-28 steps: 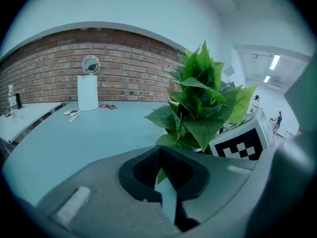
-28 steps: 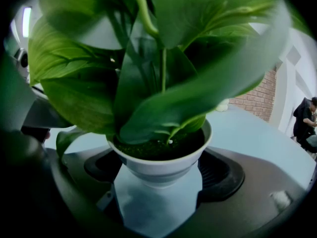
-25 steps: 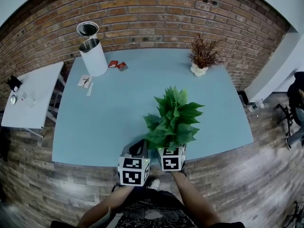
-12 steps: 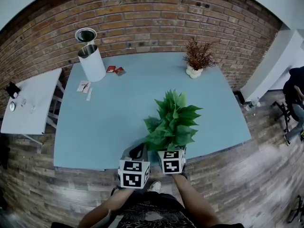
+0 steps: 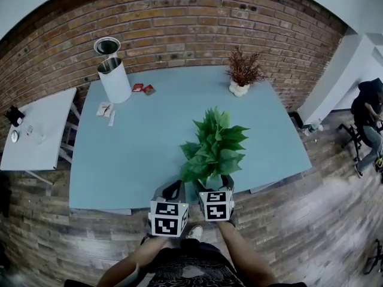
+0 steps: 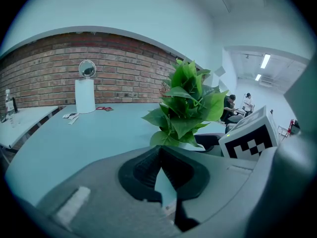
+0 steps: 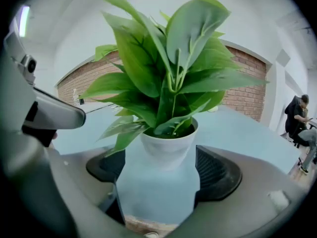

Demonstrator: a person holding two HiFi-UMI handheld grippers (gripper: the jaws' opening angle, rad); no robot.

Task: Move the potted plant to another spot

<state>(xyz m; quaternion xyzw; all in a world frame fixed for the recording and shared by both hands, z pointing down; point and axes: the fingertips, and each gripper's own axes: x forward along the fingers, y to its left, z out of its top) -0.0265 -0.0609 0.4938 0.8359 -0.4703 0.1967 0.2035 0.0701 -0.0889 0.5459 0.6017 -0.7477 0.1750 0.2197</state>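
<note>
My right gripper [image 5: 213,188]: jaws apart, just narrowing slightly; potted plant [image 7: 168,144] just ahead, untouched. Left gripper [image 6: 159,153] closed, empty.

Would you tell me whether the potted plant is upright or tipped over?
Upright: the potted plant stands flat on the blue table, stems rising straight.

**Open office-style workroom**

I'm looking into an office-like room. An exposed brick wall [image 5: 197,17] stands behind a pale blue bench [image 5: 137,142], on a wood-plank floor [image 5: 323,220]. There is a white side table [image 5: 36,136], ceiling strip lights [image 6: 265,61], and a seated person [image 5: 366,115] at the right.
</note>
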